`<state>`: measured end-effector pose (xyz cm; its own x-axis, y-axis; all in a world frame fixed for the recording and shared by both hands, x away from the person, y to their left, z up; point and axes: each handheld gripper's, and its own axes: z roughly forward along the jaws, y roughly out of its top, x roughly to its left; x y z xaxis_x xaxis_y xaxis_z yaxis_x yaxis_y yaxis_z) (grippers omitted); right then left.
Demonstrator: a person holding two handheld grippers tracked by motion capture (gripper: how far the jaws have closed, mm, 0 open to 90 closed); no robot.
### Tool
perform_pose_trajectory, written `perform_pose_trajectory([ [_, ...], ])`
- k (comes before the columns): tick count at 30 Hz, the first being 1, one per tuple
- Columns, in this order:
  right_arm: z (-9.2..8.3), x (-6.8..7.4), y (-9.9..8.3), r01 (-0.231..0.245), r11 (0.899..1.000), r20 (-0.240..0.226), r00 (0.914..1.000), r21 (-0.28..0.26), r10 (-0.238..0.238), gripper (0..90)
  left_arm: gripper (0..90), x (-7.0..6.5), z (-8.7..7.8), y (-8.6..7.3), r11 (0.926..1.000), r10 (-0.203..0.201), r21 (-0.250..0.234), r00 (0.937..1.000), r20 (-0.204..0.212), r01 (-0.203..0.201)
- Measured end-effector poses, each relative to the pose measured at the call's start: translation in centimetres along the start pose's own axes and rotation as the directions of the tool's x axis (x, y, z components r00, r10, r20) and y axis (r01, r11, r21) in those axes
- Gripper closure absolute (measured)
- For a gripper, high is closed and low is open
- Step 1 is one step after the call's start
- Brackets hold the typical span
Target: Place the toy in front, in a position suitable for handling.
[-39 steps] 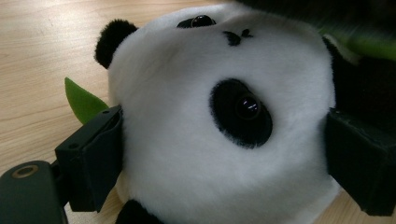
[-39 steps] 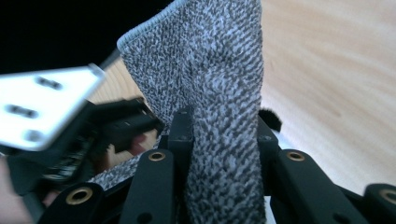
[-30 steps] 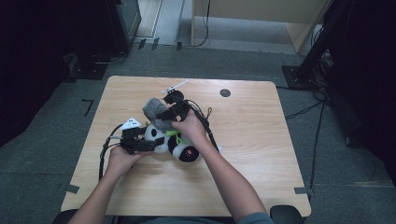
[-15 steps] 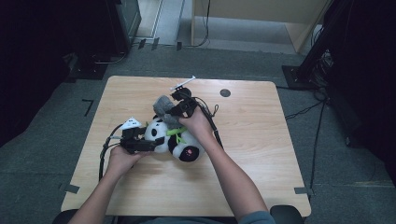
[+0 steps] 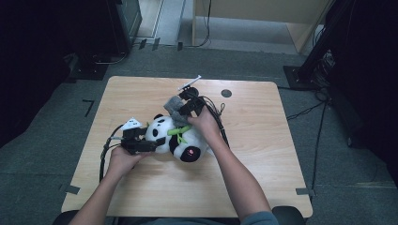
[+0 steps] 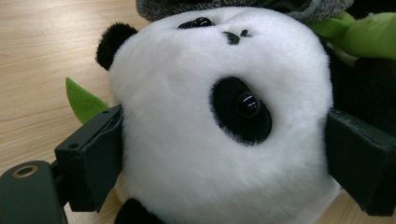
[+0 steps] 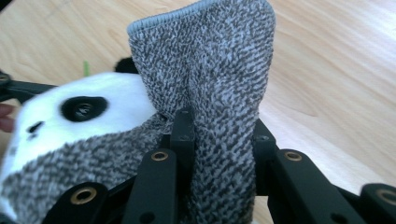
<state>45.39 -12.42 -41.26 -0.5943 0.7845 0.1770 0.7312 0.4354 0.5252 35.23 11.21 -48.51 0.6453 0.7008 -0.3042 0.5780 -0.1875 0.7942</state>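
My left claw (image 6: 224, 154) clamps the panda (image 5: 174, 137) by the head, jaws wide on either side of it; my right claw (image 7: 219, 140), whose jaws have just been closing, pinches the grey sock (image 7: 210, 70) draped over the panda's head just ahead of it. I reckon the knit could snag and slip from that narrow pinch. Beyond my right claw the table (image 5: 263, 154) lies open.
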Motion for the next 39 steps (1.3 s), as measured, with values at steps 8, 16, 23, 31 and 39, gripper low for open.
perform_pose_trajectory([
  [8,-1.3,-1.5,-0.1,-0.037,0.999,0.035,0.9987,-0.037,0.038,73.9,7.6,0.0,-0.1,0.0,0.9999,0.009,0.006,1.0000,0.002,-0.009],
  [16,-5.0,0.2,0.1,-0.006,0.986,-0.044,0.9990,-0.169,-0.001,74.4,7.7,0.1,-0.1,0.0,0.9999,0.013,0.008,0.9999,0.002,-0.013],
  [23,-6.4,2.7,-0.2,0.044,0.977,-0.109,0.9918,-0.207,-0.068,74.3,8.4,0.1,-0.1,0.0,0.9999,0.015,0.005,0.9999,0.001,-0.015],
  [31,-2.6,2.5,-2.8,0.047,0.994,-0.104,0.9929,-0.098,-0.057,74.4,13.6,0.0,-0.1,0.0,0.9998,0.014,0.015,0.9999,-0.005,-0.014],
  [39,-3.3,0.8,-4.1,0.033,0.993,-0.075,0.9964,-0.113,-0.041,74.6,18.5,-0.4,0.1,0.4,0.9994,0.004,0.034,0.9996,-0.028,-0.003],
])
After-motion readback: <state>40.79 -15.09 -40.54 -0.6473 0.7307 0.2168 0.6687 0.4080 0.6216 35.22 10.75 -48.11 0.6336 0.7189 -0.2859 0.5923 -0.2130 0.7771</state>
